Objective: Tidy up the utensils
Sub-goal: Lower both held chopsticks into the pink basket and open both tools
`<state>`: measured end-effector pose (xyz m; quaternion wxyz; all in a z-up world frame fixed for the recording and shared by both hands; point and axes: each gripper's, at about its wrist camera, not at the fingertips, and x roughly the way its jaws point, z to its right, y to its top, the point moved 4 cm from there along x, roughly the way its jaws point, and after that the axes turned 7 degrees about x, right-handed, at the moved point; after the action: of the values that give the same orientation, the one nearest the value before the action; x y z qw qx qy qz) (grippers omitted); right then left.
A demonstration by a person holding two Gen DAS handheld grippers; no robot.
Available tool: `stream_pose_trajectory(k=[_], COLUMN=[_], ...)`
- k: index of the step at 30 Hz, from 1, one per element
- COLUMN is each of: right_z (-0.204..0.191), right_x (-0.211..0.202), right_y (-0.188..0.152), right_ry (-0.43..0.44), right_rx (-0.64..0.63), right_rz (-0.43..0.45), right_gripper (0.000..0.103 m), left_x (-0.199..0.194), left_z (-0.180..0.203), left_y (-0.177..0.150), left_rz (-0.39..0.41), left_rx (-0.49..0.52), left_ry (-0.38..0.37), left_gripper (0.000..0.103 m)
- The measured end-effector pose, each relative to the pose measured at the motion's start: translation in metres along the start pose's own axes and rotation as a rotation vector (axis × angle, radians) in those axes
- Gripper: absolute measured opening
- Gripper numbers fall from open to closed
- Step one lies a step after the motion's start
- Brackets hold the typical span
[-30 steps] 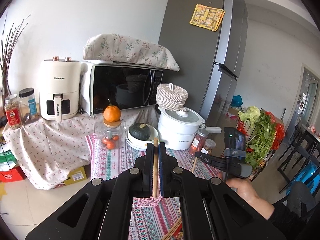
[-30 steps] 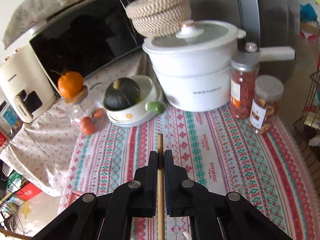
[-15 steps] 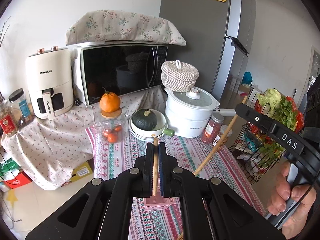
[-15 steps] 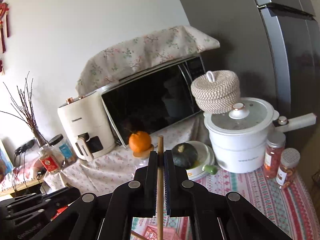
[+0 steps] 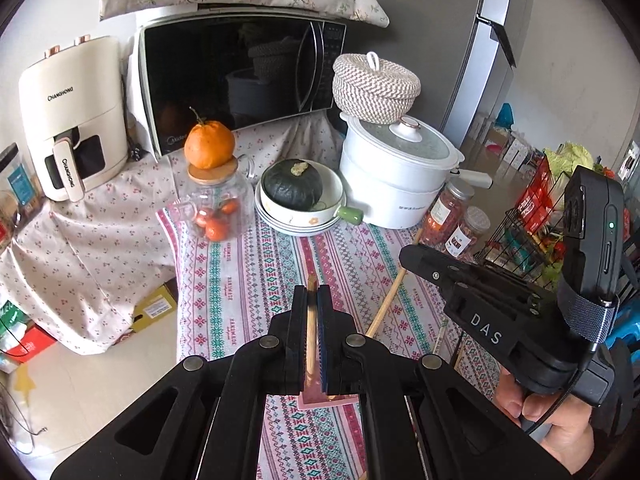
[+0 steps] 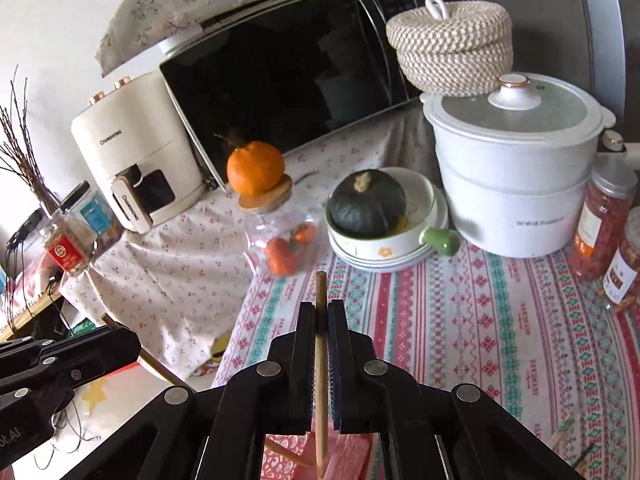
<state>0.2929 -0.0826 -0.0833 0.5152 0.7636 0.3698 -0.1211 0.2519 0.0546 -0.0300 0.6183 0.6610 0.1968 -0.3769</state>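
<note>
My left gripper (image 5: 312,294) is shut on a wooden chopstick (image 5: 310,328) that stands upright between its jaws. Its lower end reaches a pink holder (image 5: 326,398) on the patterned tablecloth (image 5: 256,276). My right gripper (image 6: 320,310) is shut on a second wooden chopstick (image 6: 321,368), also upright, above a pink holder (image 6: 348,456). The right gripper's body (image 5: 492,320) shows at the right of the left wrist view, its chopstick (image 5: 390,298) slanting down. The left gripper's body (image 6: 60,364) shows at the lower left of the right wrist view.
At the back stand a white pot (image 5: 394,176), a bowl with a dark squash (image 5: 294,188), a glass jar topped by an orange (image 5: 210,184), two spice jars (image 5: 452,220), a microwave (image 5: 240,76) and an air fryer (image 5: 72,116). More chopsticks (image 6: 568,430) lie on the cloth at right.
Both grippers have tipped down and closer to the table. The right gripper has come in beside the left, and both chopsticks now hang over the pink holder.
</note>
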Motion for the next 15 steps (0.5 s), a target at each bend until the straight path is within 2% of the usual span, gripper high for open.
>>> stream_pose_trajectory(k=[5, 8, 15], right_z=[0.007, 0.009, 0.008], right_x=[0.011, 0.012, 0.008], right_y=[-0.002, -0.002, -0.001], right_ry=[0.000, 0.008, 0.020], right_rx=[0.022, 0.037, 0.047], right_rz=[-0.032, -0.043, -0.053], right_gripper=[0.005, 0.010, 0.010], left_x=[0.013, 0.015, 0.014], left_z=[-0.001, -0.002, -0.001], left_y=[0.002, 0.003, 0.003], left_rz=[-0.032, -0.024, -0.011], left_rx=[-0.010, -0.022, -0.027], left_ry=[-0.014, -0.024, -0.027], left_gripper=[0.004, 0.005, 0.006])
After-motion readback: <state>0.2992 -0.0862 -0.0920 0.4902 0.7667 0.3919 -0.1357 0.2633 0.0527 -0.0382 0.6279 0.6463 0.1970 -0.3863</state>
